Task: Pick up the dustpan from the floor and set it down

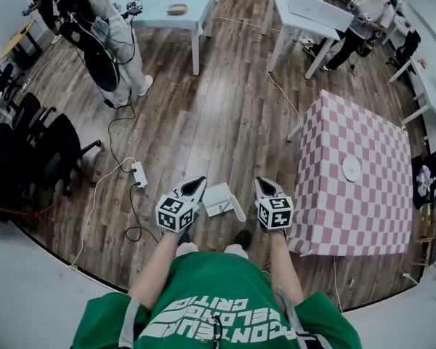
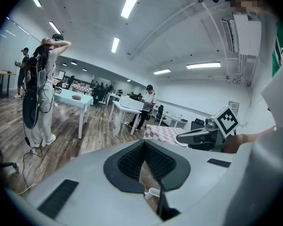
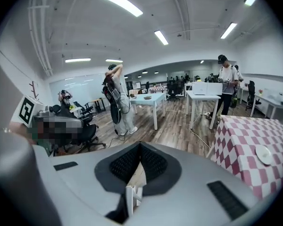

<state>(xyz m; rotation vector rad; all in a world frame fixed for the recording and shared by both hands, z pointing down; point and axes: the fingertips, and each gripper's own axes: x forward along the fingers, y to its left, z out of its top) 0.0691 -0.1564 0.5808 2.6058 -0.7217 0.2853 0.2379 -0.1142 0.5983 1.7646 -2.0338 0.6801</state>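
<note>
Here, the left tongs [image 2: 144,144] are closed, black ribbed tips meeting with nothing gripped between them. The right tongs [image 3: 140,145] are likewise shut tight and empty. Seen from the head view, both are held out in front of a person in a green printed shirt [image 1: 218,297], each carrying a cube with black-and-white square markers, and both point forward and a little downward. Between the two tongs, lower down, a white plastic dustpan [image 1: 218,197] lies on the brown wood-plank floor [image 1: 225,107], its short handle angled towards the right tongs; neither pair touches it. The person's dark shoes [image 1: 243,237] stand just behind it. To the right is a bench draped in a pink-and-white checked cloth [image 1: 363,202], with a small round white plate [image 1: 352,169] on top. To the left, a white power strip [image 1: 139,174] and its cables trail over the floor, near black office chairs [image 1: 54,151]. Farther off stand a pale blue bench [image 1: 167,6] and white benches [image 1: 305,13], with other people beside them.
</note>
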